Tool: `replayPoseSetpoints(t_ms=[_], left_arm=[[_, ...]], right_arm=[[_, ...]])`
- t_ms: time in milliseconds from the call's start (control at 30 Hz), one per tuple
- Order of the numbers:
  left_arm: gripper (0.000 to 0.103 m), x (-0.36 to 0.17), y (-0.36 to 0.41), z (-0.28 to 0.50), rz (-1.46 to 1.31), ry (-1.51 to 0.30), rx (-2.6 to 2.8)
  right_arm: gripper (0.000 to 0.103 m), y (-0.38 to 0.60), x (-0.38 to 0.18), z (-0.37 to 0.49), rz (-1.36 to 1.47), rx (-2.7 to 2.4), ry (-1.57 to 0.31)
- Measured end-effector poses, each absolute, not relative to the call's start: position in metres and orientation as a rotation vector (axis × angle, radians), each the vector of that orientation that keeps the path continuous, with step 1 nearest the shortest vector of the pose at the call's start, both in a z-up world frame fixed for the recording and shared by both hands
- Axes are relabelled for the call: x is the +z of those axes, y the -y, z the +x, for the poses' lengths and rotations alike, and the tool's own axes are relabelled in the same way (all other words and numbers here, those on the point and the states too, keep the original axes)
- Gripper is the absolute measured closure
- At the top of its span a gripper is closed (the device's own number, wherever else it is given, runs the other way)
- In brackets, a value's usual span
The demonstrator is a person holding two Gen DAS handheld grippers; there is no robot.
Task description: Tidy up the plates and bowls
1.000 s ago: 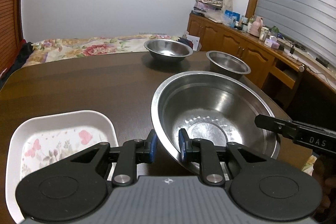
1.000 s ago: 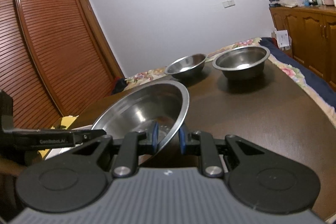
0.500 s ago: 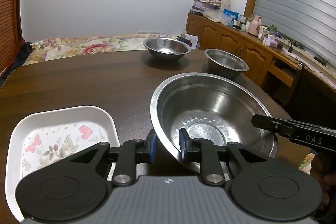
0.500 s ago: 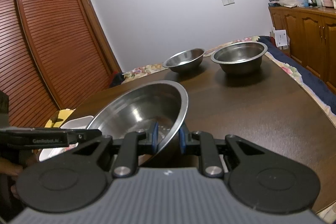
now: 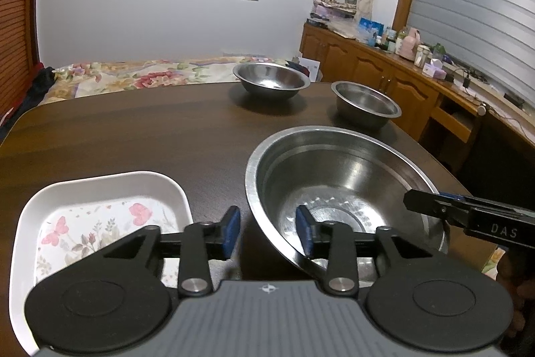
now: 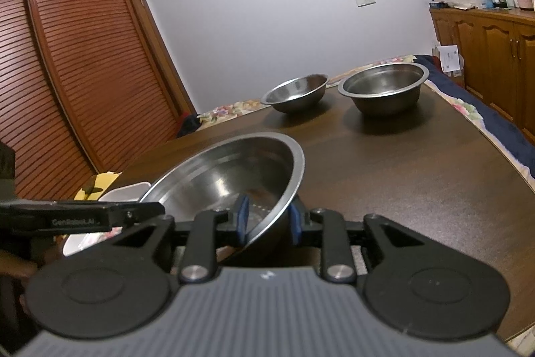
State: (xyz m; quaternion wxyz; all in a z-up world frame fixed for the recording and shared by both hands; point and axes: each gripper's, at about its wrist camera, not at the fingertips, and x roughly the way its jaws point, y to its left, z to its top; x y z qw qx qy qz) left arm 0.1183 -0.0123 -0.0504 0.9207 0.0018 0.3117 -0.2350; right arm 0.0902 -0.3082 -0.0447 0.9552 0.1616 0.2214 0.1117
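Since the earlier frames both sets of jaws have spread: the left gripper (image 5: 267, 231) now straddles the big bowl's (image 5: 347, 166) rim without touching, as does the right gripper (image 6: 265, 219) (bowl tipped there). Beside the bowl lies a white plate (image 5: 100, 186) on the dark tabletop (image 5: 150, 136); two smaller bowls (image 5: 271, 82) stand far back, a floral bed (image 5: 133, 76) beyond.
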Motion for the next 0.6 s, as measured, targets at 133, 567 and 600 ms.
replayPoseSetpoints(t_ms=[133,567,600], left_arm=[[0.058,-0.048,0.01,0.119,0.005,-0.633,-0.471],[0.043,-0.035,0.003,0.121,0.022,-0.586,-0.446],[0.041,-0.034,0.003,0.121,0.023,-0.582,-0.442]], right_arm=[[0.069,0.307,-0.044,0.09,0.318,0.216,-0.447],[0.036,0.312,-0.029,0.09,0.271,0.166,-0.404],[0.032,0.312,-0.027,0.09,0.265,0.159,-0.397]])
